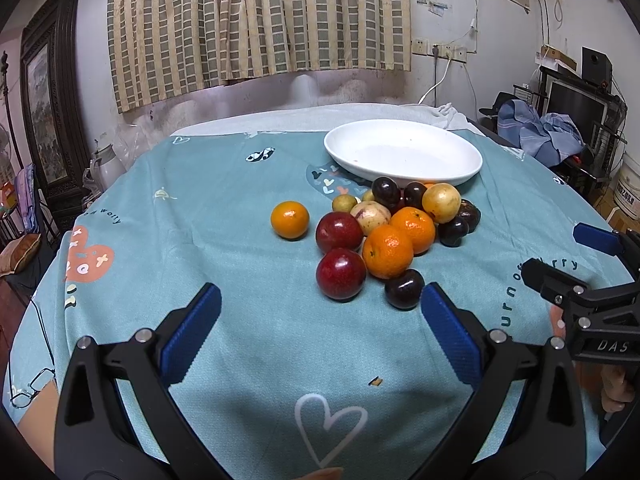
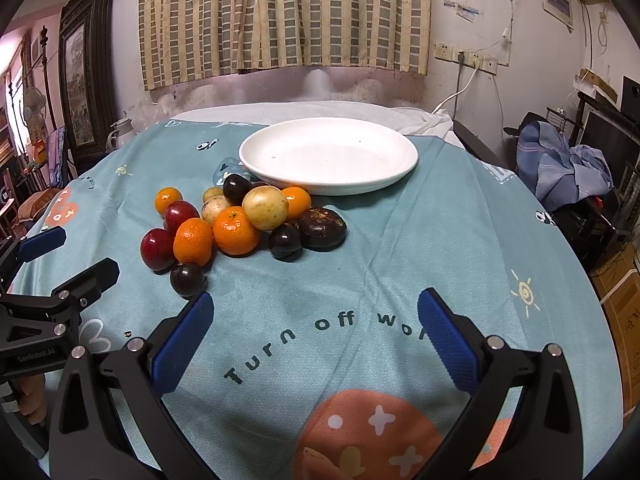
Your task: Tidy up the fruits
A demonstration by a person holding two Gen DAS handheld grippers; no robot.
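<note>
**Fruit heaped in front of an empty white plate; both grippers wide apart**

Round table under a teal tablecloth (image 1: pixel 192 208) printed with hearts and lettering. White plate (image 1: pixel 403 151) sits on the far side, nothing in it.

Fruit pile lies just near of the plate, pieces touching. Seen from the left wrist: two red plums, one (image 1: pixel 341 274) nearest, the other (image 1: pixel 339 232) just behind it. Two oranges (image 1: pixel 387 251) and (image 1: pixel 414 229) pressed together to their right. A yellow round fruit (image 1: pixel 441 202) sits high in the pile, close to the plate rim. Dark plums are scattered through the heap; one dark plum (image 1: pixel 404 289) lies nearest of all, just beside the left gripper's right finger. A lone orange (image 1: pixel 289 219) sits apart, left of the pile.

Left gripper (image 1: pixel 320 320): blue-padded fingers spread wide, holding nothing, above bare cloth just near of the pile.

Right gripper (image 2: pixel 316 328): fingers likewise spread wide, nothing between them, over the printed words, to the right of the pile. A wrinkled dark fruit (image 2: pixel 322 227) marks the pile's right edge.

Checked curtain (image 1: pixel 256 20) hangs on the far wall.
</note>
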